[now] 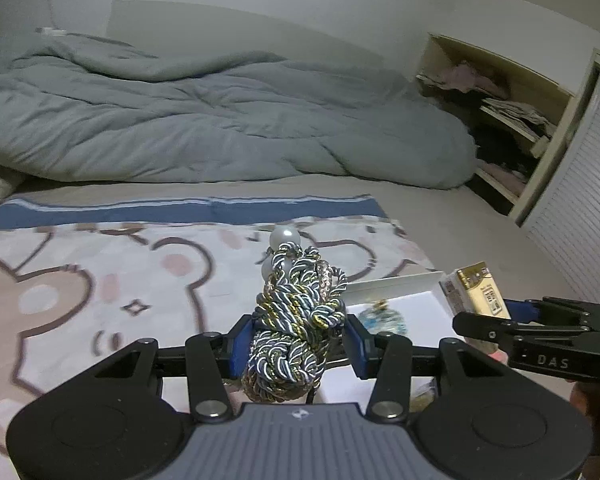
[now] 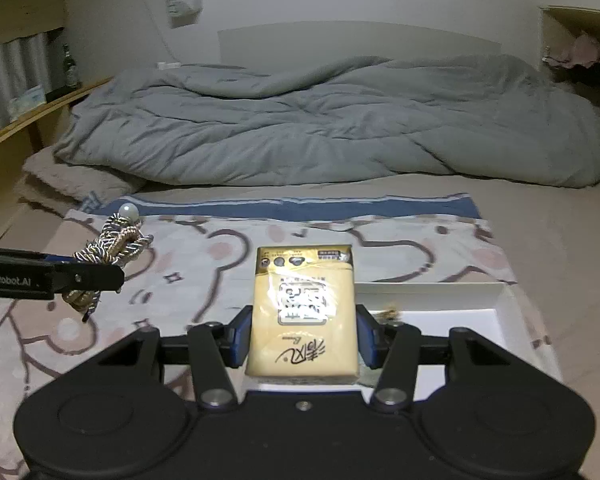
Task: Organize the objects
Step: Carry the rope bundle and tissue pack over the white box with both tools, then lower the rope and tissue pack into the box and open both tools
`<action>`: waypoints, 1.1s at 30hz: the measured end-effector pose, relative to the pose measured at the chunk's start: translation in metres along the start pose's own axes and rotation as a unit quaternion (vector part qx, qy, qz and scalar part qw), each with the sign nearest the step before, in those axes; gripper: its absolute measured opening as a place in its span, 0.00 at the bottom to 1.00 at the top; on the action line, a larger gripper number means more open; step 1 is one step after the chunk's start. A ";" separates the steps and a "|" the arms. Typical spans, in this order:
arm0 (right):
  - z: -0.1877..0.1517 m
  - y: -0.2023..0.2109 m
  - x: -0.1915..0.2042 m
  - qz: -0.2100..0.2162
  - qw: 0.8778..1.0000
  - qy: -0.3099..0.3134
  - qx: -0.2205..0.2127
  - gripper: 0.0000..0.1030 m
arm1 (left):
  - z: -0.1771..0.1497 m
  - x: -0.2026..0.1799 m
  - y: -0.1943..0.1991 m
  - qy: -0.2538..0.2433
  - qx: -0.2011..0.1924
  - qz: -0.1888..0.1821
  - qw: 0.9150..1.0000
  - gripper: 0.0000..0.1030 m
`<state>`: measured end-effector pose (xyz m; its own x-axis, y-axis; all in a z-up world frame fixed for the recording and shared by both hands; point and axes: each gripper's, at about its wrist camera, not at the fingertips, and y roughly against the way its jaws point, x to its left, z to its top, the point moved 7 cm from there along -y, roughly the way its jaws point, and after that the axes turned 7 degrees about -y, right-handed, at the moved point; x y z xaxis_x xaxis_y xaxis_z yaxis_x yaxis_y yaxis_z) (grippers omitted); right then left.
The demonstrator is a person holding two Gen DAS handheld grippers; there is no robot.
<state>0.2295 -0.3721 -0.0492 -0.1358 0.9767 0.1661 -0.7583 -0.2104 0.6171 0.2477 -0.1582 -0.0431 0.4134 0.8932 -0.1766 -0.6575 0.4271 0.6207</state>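
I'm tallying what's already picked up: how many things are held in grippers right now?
2. A braided cord bundle sits clamped in the left gripper; a yellow tissue pack in the right gripper.

From my remote seat I see a crumpled grey quilted duvet (image 2: 332,120) heaped across the far half of the bed, over a beige bedsheet (image 2: 560,240). A pale flannel blanket printed with brown bear outlines and a blue stripe (image 1: 100,272) lies spread flat nearer me. At the right, an open cream wooden wardrobe shelf (image 1: 500,120) holds rumpled folded clothes, beside a white slatted door (image 1: 580,200). At the left, I make out a curved wooden ledge (image 2: 40,108) carrying a dark glass bottle (image 2: 69,66), blurred
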 end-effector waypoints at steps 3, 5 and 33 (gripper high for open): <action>0.002 -0.002 -0.023 -0.014 1.000 -0.004 0.000 0.51 | 0.006 -0.019 -0.017 -0.011 0.006 -0.013 1.000 0.47; 0.004 -0.004 -0.038 -0.023 1.000 -0.006 -0.001 0.51 | 0.008 -0.031 -0.028 -0.025 0.010 -0.020 0.999 0.47; 0.000 -0.065 -0.159 -0.093 0.995 0.001 0.039 0.51 | -0.026 -0.167 -0.170 -0.187 0.087 -0.146 0.968 0.47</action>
<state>0.3001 -0.5136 -0.1158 0.0014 0.9991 0.0414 -0.7190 -0.0278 0.6944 0.2745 -0.3764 -0.1389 0.7858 0.6111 -0.0955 -0.3763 0.5948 0.7103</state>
